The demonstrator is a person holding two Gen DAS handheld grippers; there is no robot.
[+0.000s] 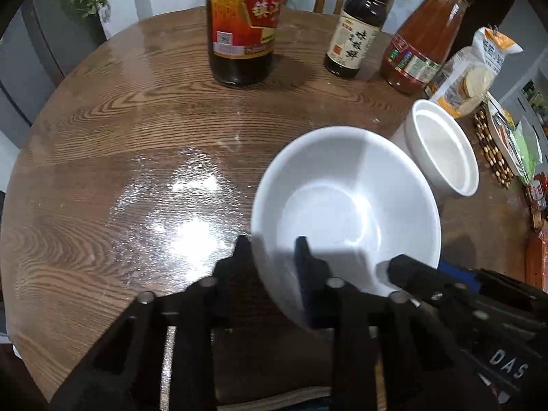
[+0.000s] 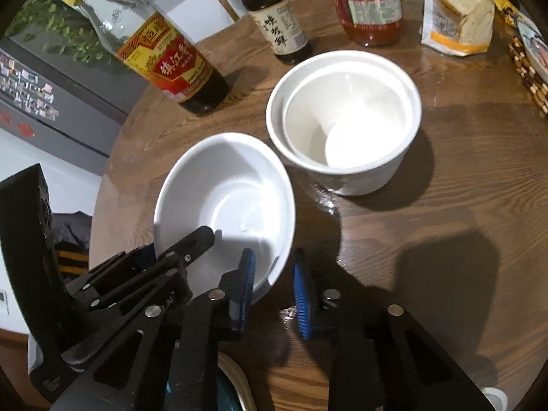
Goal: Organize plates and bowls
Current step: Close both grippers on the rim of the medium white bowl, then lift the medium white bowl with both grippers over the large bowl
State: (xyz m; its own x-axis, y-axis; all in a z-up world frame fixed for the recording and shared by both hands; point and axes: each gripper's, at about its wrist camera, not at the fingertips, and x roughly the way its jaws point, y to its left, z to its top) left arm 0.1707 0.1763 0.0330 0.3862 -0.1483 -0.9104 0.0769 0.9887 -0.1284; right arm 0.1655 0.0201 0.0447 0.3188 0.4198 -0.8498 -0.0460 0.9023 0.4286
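A white bowl point(image 1: 346, 212) point(image 2: 226, 198) sits near the front of the round wooden table point(image 1: 137, 137). My left gripper point(image 1: 273, 248) is shut on its near-left rim, one finger outside the wall and one inside. My right gripper point(image 2: 274, 263) is shut on the rim at the other side, with its blue pads on either side of the wall. Each view shows the other gripper's fingers point(image 1: 407, 270) point(image 2: 197, 241) reaching over the bowl's edge. Two nested white bowls point(image 1: 441, 147) point(image 2: 342, 120) stand just behind and to the right of the bowl.
A vinegar bottle point(image 1: 243, 24) point(image 2: 164, 54), a soy sauce bottle point(image 1: 356, 34) point(image 2: 274, 17), a red sauce jar point(image 1: 421, 41) point(image 2: 370, 3) and a cracker bag point(image 1: 469, 78) point(image 2: 455, 10) line the back. A woven mat point(image 1: 493, 150) with packets lies at the right edge.
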